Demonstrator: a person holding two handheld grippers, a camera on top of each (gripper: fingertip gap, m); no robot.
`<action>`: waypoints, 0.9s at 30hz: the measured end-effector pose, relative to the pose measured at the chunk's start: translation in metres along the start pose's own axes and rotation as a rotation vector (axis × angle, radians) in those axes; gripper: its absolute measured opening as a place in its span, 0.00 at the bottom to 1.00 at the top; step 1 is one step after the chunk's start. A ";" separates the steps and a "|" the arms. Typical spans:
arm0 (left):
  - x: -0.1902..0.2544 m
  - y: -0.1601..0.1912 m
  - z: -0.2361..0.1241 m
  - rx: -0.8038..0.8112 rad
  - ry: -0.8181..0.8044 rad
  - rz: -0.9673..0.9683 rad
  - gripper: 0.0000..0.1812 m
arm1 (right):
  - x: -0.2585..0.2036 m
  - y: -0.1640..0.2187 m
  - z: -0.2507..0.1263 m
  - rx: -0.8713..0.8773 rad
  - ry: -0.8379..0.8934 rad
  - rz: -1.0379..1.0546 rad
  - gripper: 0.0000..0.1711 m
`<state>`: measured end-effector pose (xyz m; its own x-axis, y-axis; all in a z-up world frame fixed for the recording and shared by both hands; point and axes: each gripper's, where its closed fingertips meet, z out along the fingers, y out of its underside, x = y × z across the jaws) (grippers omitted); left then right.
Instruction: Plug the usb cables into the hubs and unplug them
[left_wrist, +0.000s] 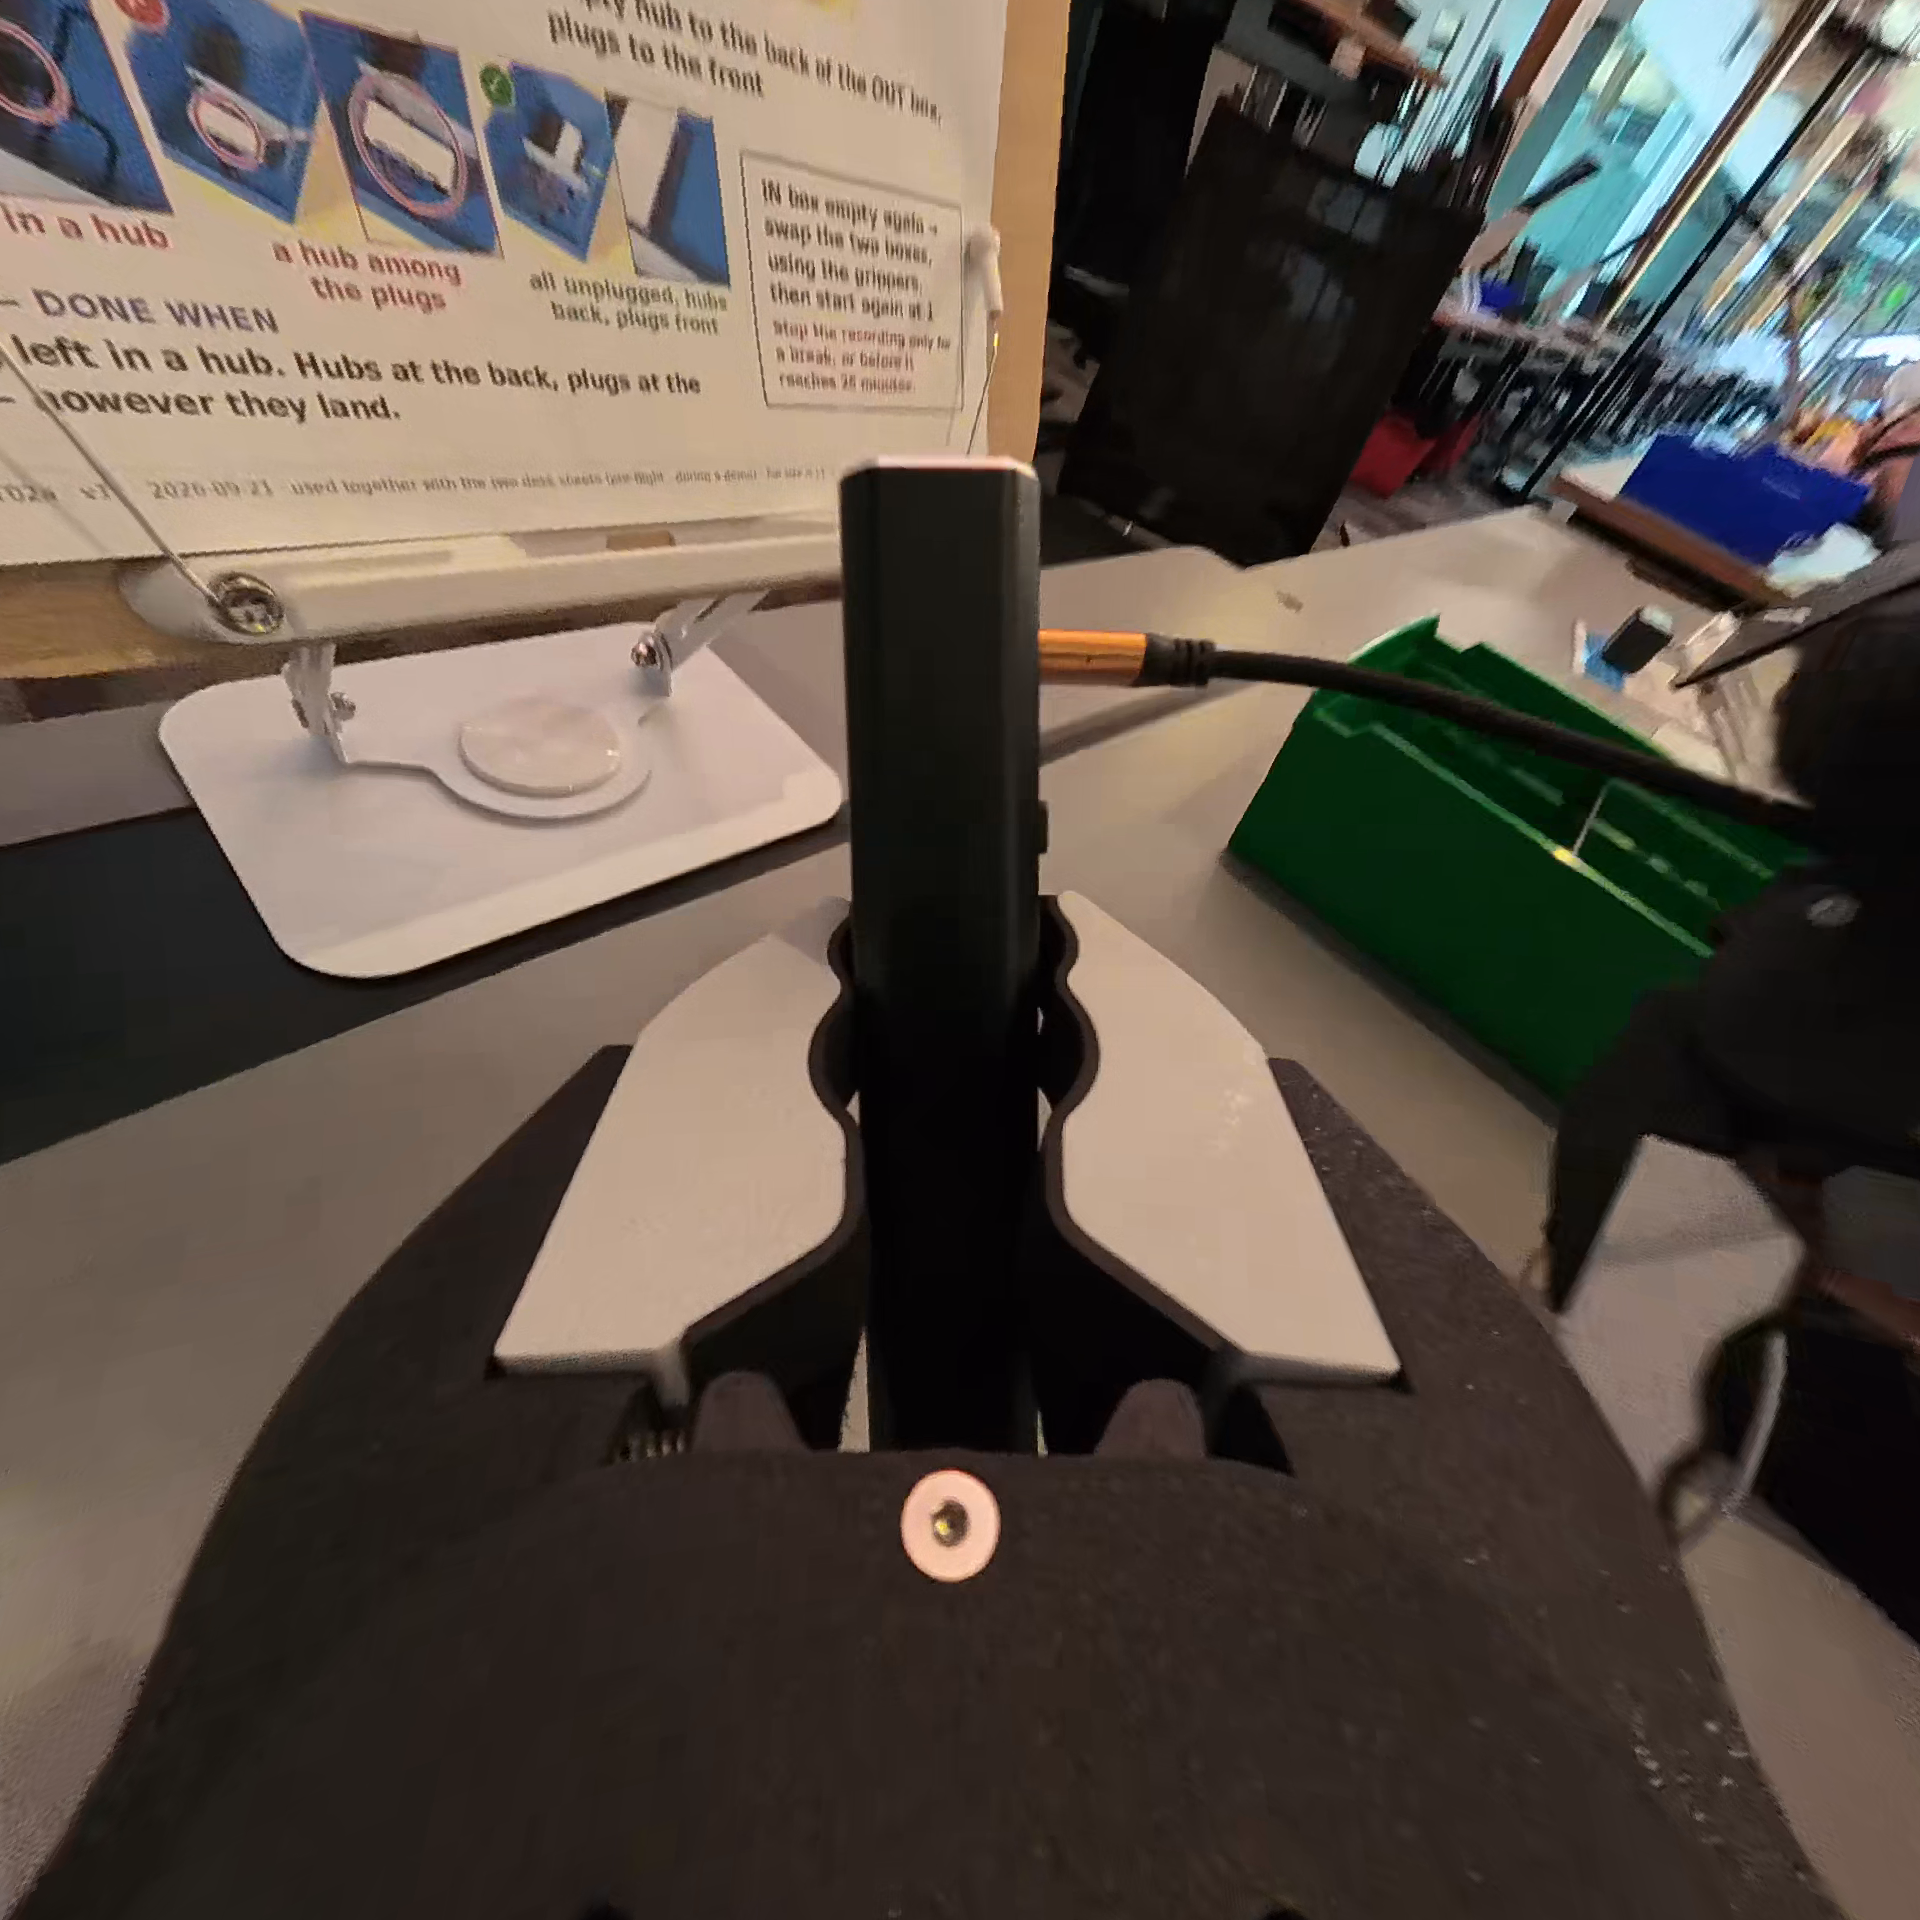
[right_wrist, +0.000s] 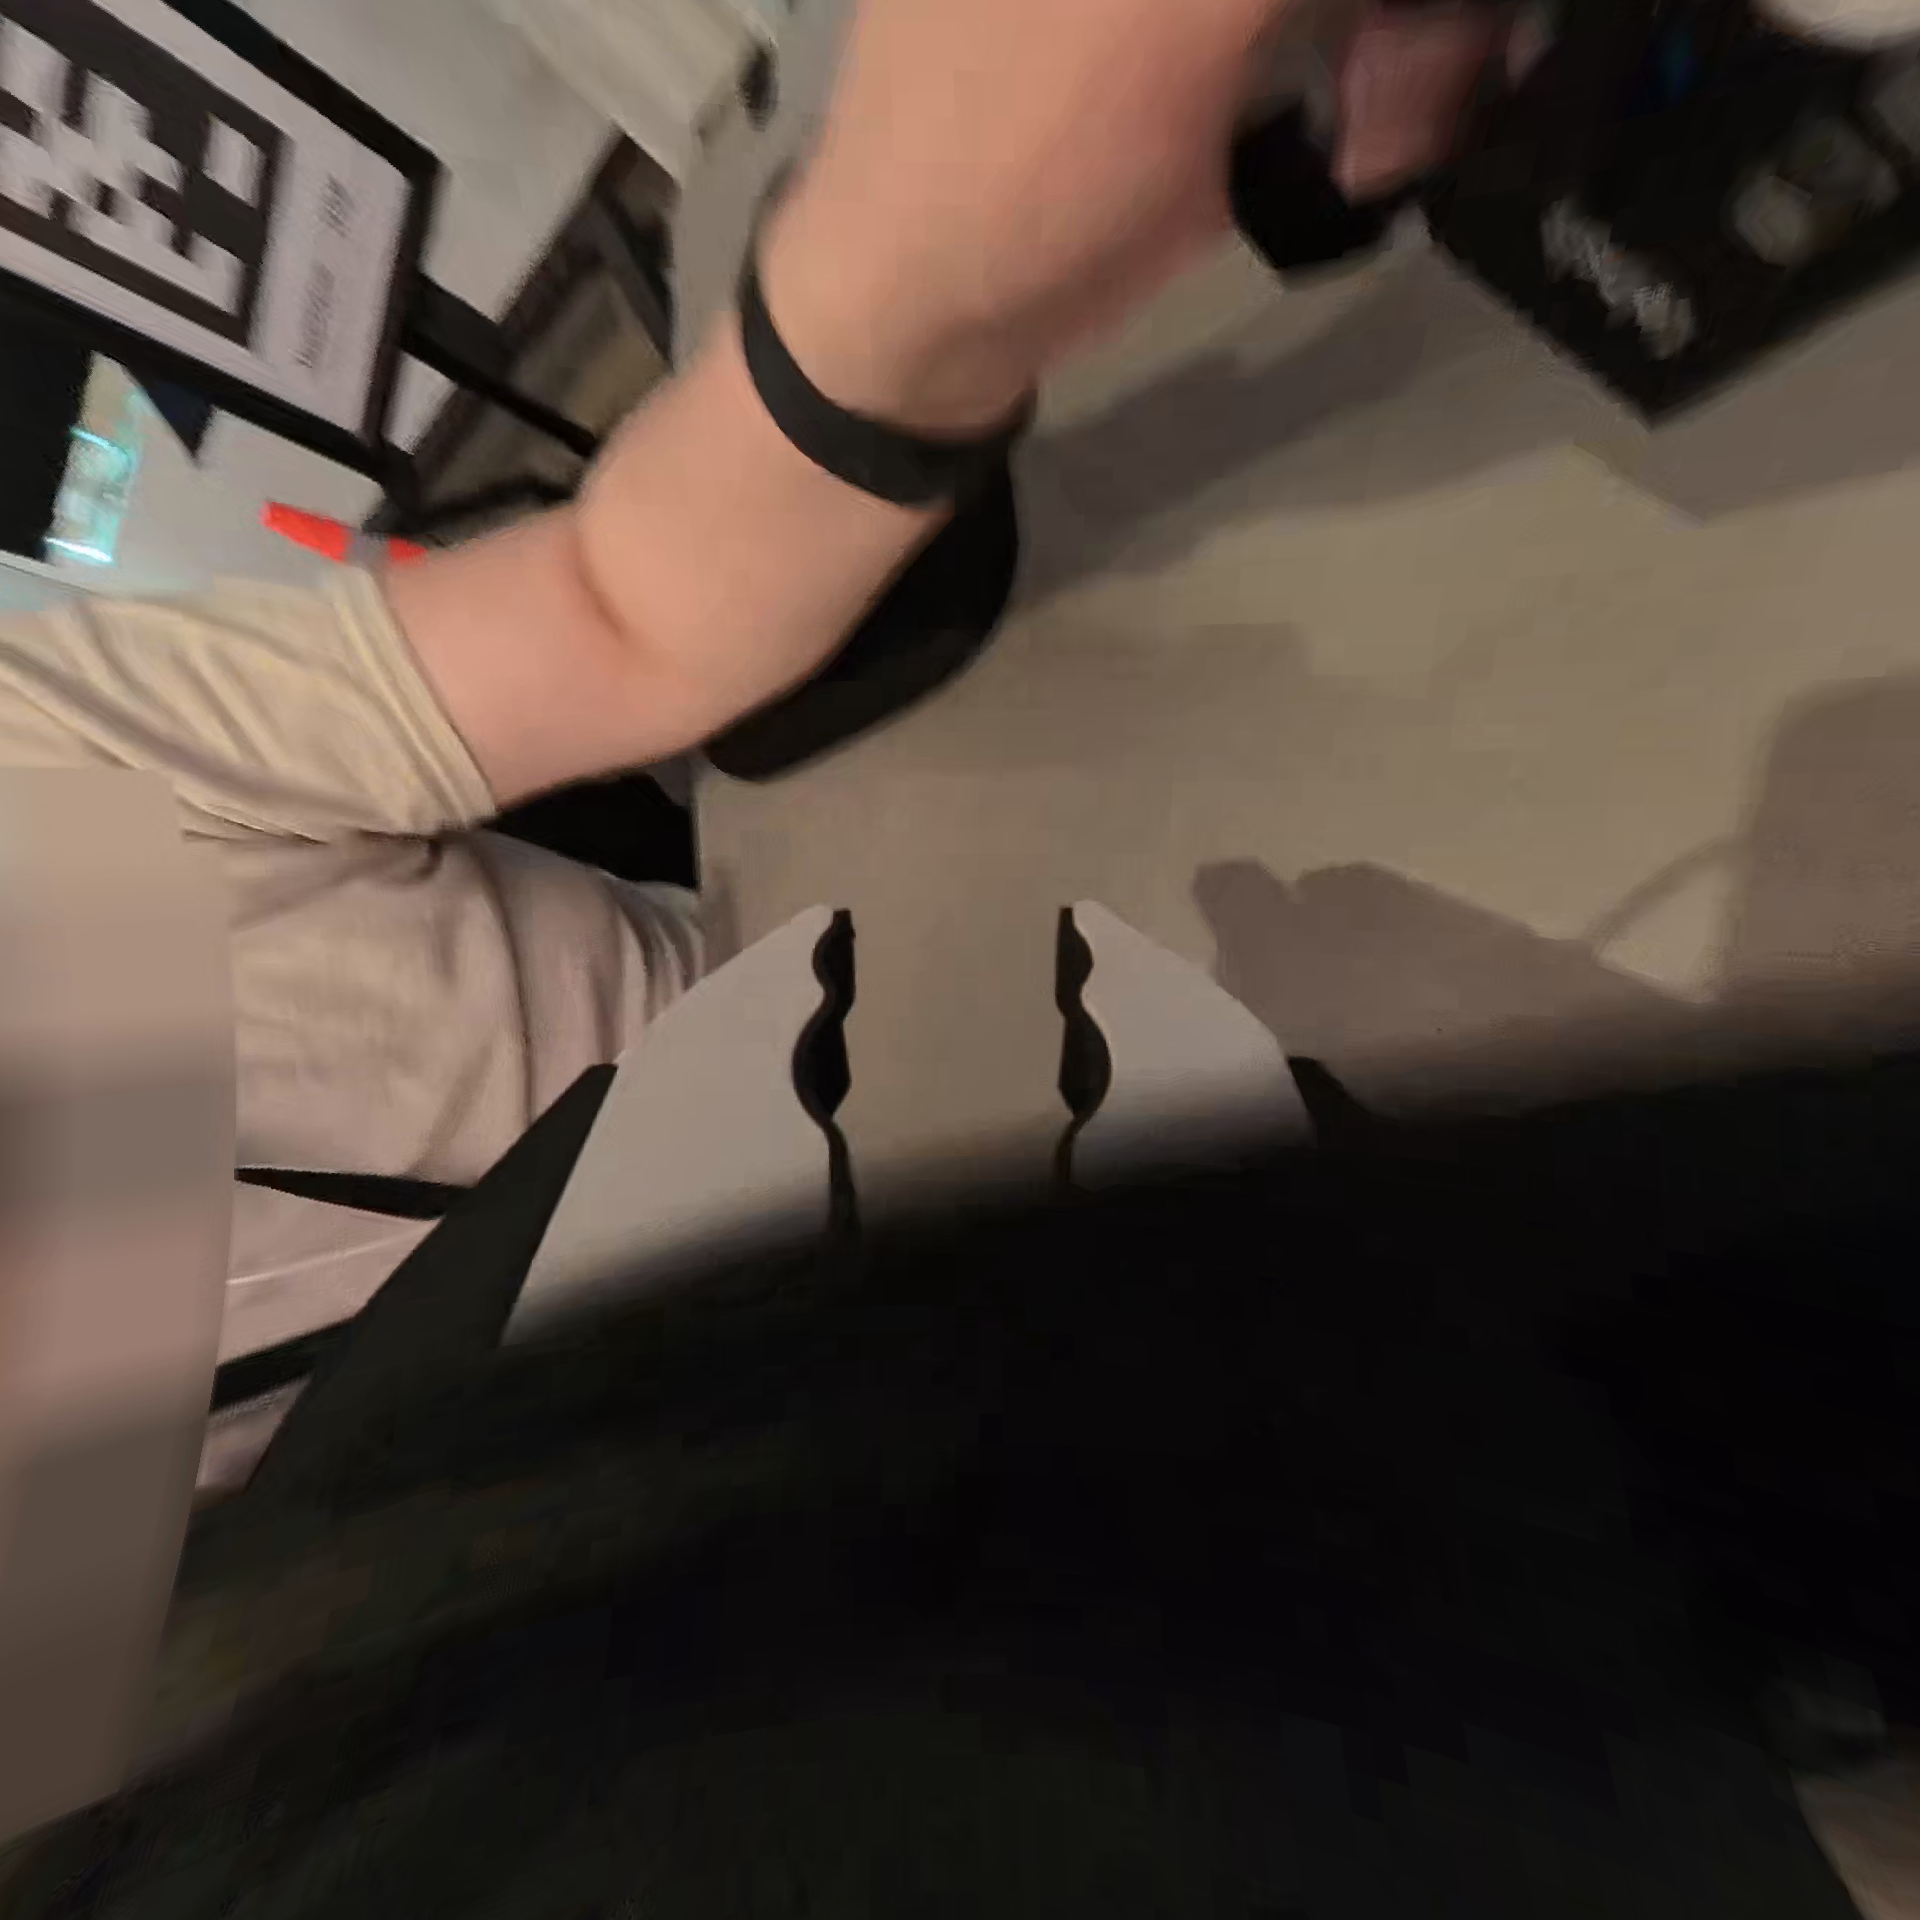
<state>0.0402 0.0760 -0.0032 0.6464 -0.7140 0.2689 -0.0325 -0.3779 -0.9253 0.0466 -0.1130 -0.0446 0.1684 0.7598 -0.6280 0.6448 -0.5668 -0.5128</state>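
The grey table (left_wrist: 1164, 831) carries everything here, and at its back stands an instruction board (left_wrist: 499, 260) propped on a white stand (left_wrist: 499, 831), placed, it seems, so the person can read it while working. To the right sits a green box (left_wrist: 1475, 883), probably one of the bins for the parts.

The left gripper (left_wrist: 945, 935) holds a black hub (left_wrist: 940, 727) upright, its jaws closed on the lower body of the hub so that the side ports stay free. A cable (left_wrist: 1455, 707) with a gold plug (left_wrist: 1091, 657) sits in the hub's right side, running off to the right toward a dark shape at the frame edge, likely the other gripper, though it is too blurred to be sure.

In the right wrist view the right gripper (right_wrist: 951, 997) has its jaws apart with nothing between them, pointed at bare table. The person's arm (right_wrist: 883, 416), with a black band at the wrist, crosses above it. That view is heavily blurred.

The plug appears seated, so judging by this, pulling it out may be next.
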 end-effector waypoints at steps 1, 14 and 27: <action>0.001 -0.005 -0.002 0.033 0.009 -0.018 0.17 | 0.014 0.009 -0.002 -0.040 0.073 0.018 0.24; 0.026 -0.056 -0.044 0.178 0.025 0.125 0.17 | 0.219 0.048 -0.219 0.123 1.573 0.253 0.34; -0.017 0.092 0.012 -0.613 -0.119 0.139 0.17 | 0.162 -0.009 -0.206 0.305 1.314 -0.085 0.32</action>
<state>0.0352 0.0600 -0.0959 0.6838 -0.7237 0.0931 -0.5297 -0.5800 -0.6189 0.2217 0.0807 -0.0207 0.8303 0.4385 0.3440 0.5279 -0.4207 -0.7378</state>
